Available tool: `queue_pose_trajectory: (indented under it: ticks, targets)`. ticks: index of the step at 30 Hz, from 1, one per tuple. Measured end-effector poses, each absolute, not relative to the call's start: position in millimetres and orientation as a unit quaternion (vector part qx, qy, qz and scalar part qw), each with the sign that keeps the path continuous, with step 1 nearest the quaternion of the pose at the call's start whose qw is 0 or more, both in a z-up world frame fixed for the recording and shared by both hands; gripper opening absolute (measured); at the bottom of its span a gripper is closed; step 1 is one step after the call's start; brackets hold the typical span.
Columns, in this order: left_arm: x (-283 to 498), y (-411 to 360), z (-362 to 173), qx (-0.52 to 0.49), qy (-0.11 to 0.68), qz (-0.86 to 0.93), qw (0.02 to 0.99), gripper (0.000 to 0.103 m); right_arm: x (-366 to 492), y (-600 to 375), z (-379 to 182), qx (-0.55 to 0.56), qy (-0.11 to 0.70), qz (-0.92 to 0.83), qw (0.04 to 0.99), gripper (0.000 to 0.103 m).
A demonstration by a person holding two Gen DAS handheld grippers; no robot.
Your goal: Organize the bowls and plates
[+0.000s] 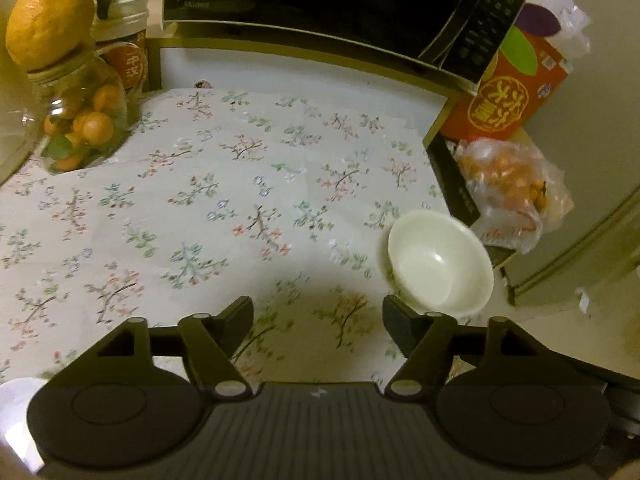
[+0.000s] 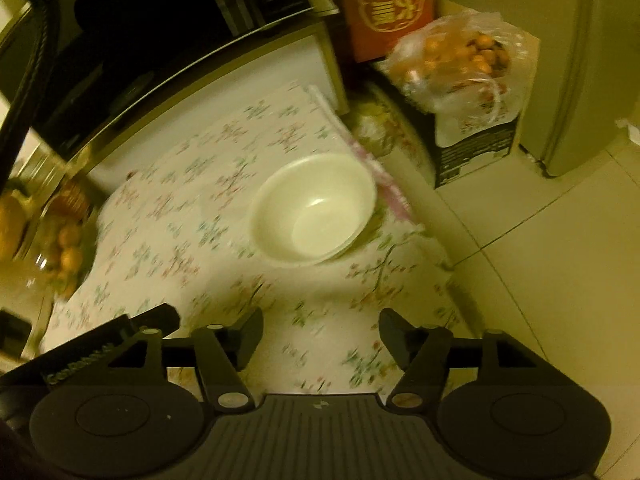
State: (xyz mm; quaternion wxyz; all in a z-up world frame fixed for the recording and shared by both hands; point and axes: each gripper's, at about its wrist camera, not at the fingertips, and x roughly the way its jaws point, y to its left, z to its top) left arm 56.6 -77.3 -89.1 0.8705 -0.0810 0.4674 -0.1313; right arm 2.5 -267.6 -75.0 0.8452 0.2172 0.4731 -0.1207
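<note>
Near table's right edge: bowl (image 1: pixel 440 262) upright | right view blurred, seemingly same.

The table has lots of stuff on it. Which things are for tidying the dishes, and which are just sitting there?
For the job:
white bowl, near the table's edge
left gripper, open
right gripper, open

Just sitting there:
microwave
jar of oranges
bag of oranges
red box
flowered tablecloth

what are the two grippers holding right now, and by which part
Nothing is held. The left gripper and the right gripper are both open with only tablecloth between the fingers. The white bowl sits untouched on the table, near its edge.
</note>
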Motion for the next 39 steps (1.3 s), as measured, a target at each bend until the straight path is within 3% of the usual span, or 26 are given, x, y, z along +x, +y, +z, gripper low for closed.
queue_pose_trajectory:
  ticks: [13,23,26,30,32,33,34,36,39]
  targets:
    - [82,-88,-106,-0.142,0.469,-0.135,0.861,0.088,19,-313,-92,0.285,0.441,-0.178,0.832,0.069]
    - [96,-114,-120,-0.146,0.475,-0.148,0.855,0.087,26,-330,-108,0.334,0.432,-0.185,0.817,0.064]
    - [100,-122,-125,-0.137,0.480,-0.145,0.854,0.076,29,-333,-116,0.355,0.433,-0.178,0.809,0.057]
    - [104,-130,-136,-0.128,0.495,-0.141,0.848,0.052,39,-330,-119,0.348,0.429,-0.171,0.816,0.049]
    - [104,-133,-141,-0.121,0.506,-0.143,0.842,0.033,44,-327,-122,0.341,0.433,-0.166,0.818,0.039]
    - [103,-133,-142,-0.122,0.509,-0.151,0.839,0.017,46,-326,-124,0.340,0.437,-0.162,0.817,0.029]
    - [103,-134,-143,-0.126,0.513,-0.157,0.834,0.010,47,-324,-126,0.340,0.444,-0.155,0.814,0.017]
    - [100,-134,-140,-0.127,0.511,-0.159,0.835,0.010,49,-321,-128,0.343,0.453,-0.139,0.811,0.007]
    - [97,-133,-133,-0.128,0.505,-0.167,0.837,0.008,46,-322,-125,0.339,0.451,-0.137,0.814,0.006]
